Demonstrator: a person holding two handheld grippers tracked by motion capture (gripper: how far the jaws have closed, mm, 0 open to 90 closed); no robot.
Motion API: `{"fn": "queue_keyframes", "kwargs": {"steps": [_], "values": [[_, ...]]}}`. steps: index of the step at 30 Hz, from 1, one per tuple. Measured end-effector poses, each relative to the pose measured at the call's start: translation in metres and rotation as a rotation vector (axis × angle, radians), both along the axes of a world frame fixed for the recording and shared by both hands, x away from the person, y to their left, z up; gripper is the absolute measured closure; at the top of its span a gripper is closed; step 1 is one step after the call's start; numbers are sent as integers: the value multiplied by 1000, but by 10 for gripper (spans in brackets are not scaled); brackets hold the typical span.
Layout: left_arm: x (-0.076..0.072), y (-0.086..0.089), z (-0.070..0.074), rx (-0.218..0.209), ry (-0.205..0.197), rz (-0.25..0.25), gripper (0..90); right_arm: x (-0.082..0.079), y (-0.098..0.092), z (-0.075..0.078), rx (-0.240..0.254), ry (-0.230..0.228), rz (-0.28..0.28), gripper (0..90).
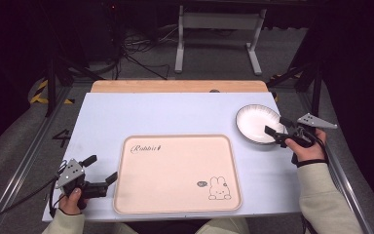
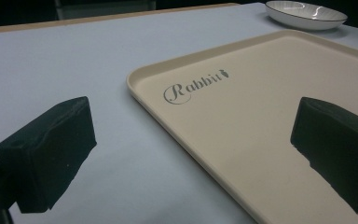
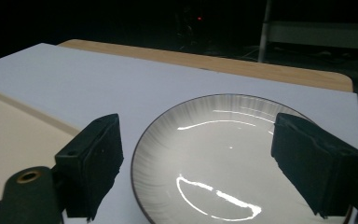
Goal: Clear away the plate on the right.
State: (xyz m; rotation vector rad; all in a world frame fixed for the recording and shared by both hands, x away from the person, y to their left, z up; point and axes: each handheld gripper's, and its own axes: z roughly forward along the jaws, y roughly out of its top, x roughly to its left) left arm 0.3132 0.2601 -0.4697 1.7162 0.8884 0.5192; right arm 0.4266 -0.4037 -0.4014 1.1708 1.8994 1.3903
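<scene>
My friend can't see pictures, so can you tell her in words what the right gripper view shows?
A white plate with a thin dark rim sits on a pale table, and the right tool hovers at its near edge with both black jaws wide open, gripping nothing. The corner of a cream tray shows at the left.

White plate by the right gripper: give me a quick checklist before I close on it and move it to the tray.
1. Right gripper open: ok, jaws apart.
2. Jaws on the white plate's rim: not ok, they hover over the bowl, nothing pinched.
3. Plate empty: ok.
4. Rabbit tray free to receive it: ok, nothing lies on it.
5. Left gripper out of the way: ok, open beside the tray's left edge.
6. Contact with the plate: cannot tell.
</scene>
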Motion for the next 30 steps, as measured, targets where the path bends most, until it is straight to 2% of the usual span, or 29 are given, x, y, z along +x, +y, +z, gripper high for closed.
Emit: {"fn": "queue_keyframes", "kwargs": {"steps": [2, 6, 7, 11, 14, 18, 21, 25, 30], "values": [[0, 0, 0, 0, 0, 0, 4, 5, -4, 0, 8, 5, -31, 153], [0, 0, 0, 0, 0, 0, 4, 9, -8, 0, 4, 6, -56, 132], [0, 0, 0, 1, 0, 0, 4, 12, -10, 0, -14, 5, -99, 104], [0, 0, 0, 0, 0, 0, 4, 17, -14, 1, -18, 24, -120, 105], [0, 0, 0, 0, 0, -1, 4, 22, -17, 1, -16, 51, -128, 138], [0, 0, 0, 3, 2, -2, 4, 26, -20, 2, -6, 61, -129, 175], [0, 0, 0, 2, 0, -2, 4, 31, -25, 1, -22, 94, -154, 257], [0, 0, 0, 1, 0, -2, 4, 35, -27, 1, -15, 116, -167, 306], [-1, 0, 0, 3, -2, -1, 4, 43, -32, 0, -27, 106, -187, 330]]}}
